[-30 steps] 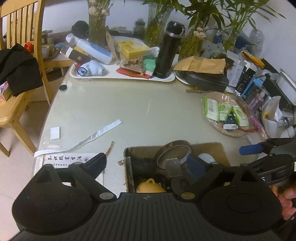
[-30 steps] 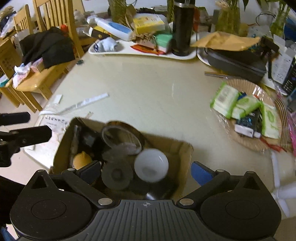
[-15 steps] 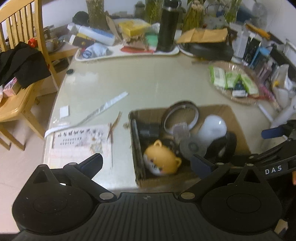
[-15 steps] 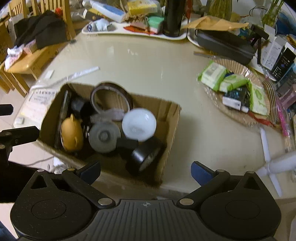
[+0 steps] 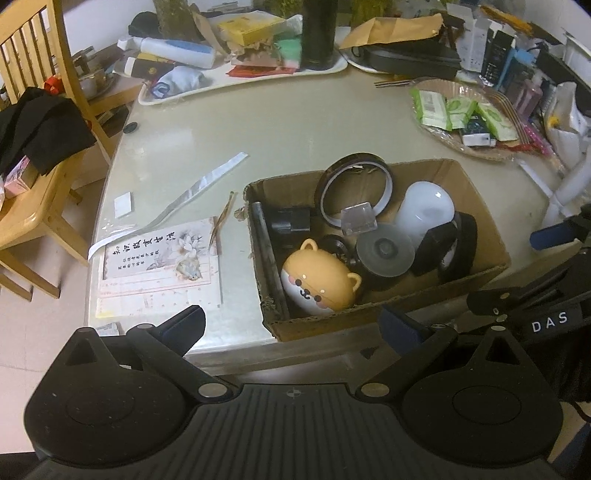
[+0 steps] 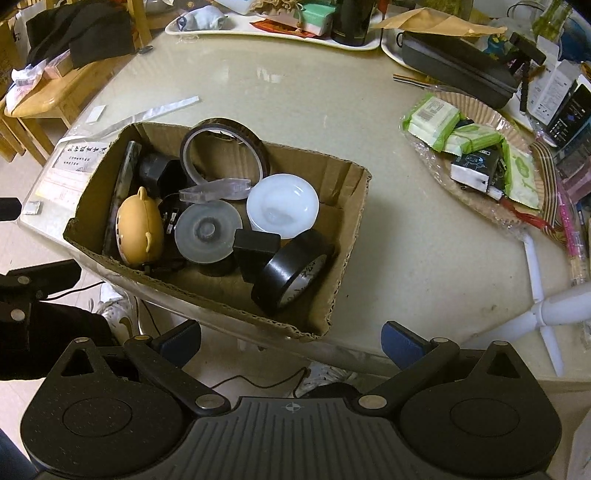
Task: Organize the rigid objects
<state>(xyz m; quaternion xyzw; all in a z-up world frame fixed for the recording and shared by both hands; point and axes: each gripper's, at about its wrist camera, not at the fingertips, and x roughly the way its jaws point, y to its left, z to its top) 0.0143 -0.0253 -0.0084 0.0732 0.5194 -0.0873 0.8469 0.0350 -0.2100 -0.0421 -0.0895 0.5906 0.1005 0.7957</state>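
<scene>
While both tools hang back off the near edge of the table [image 5: 295, 122], the cardboard box [image 5: 476, 275] sits at that edge, its near corner jutting slightly past the rim in the right wrist view. The left gripper [image 5: 291, 325] has its jaws spread wide and holds nothing; the right gripper [image 6: 291, 341] is likewise spread and empty, with floor and a white shoe showing between its fingers. Inside the box lie a yellow bear-faced case [image 5: 319, 278], a brown tape ring [image 6: 221, 147] leaning on the far wall, a white bowl [image 6: 282, 206], a grey disc [image 6: 207, 232], a clear plastic piece [image 6: 218, 190] and a black tape roll [image 6: 291, 273] tilted against a black block [image 6: 256, 245]. Several dark items under and behind the case are too shadowed to tell apart. A long dark bar [image 5: 267, 254] runs along the box's left wall, its lower end hidden by the wall. Beside the box lies a printed sheet [image 5: 159, 266]. At the table's far side, the tray [image 5: 236, 79] and the tall black flask [image 5: 318, 33] are cut off by the frame, and the wicker plate of green packets [image 6: 476, 147] sits well apart from the box
</scene>
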